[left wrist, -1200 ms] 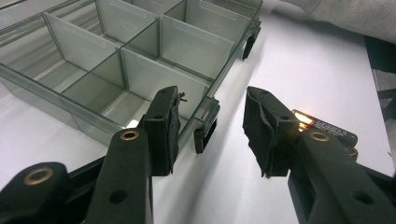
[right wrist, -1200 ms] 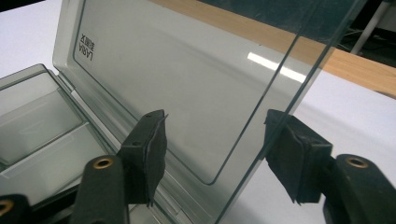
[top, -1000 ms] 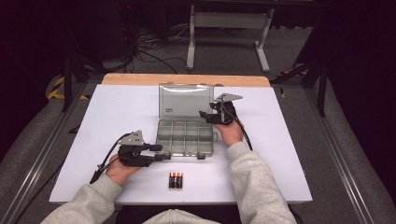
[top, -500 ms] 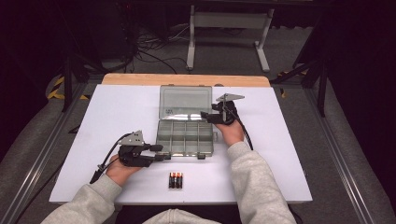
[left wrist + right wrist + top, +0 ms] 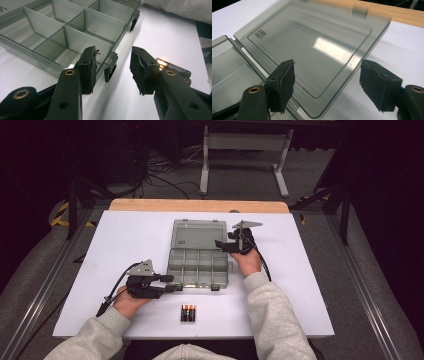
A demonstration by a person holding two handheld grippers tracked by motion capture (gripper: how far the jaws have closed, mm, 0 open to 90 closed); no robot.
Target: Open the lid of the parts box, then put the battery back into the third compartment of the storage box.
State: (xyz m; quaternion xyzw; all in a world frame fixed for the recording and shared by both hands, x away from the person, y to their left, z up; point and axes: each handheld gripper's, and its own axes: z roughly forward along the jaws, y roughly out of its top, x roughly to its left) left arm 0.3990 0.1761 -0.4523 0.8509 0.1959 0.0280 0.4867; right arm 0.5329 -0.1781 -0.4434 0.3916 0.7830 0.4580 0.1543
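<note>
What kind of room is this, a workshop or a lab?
Probably a lab's recording station: a bare white table on a dark floor strewn with cables, metal rails alongside, and a person working an organizer box with hand-held grippers.

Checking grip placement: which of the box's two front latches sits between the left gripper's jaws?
The left-hand latch near the box's front-left corner; the other hangs farther along.
</note>
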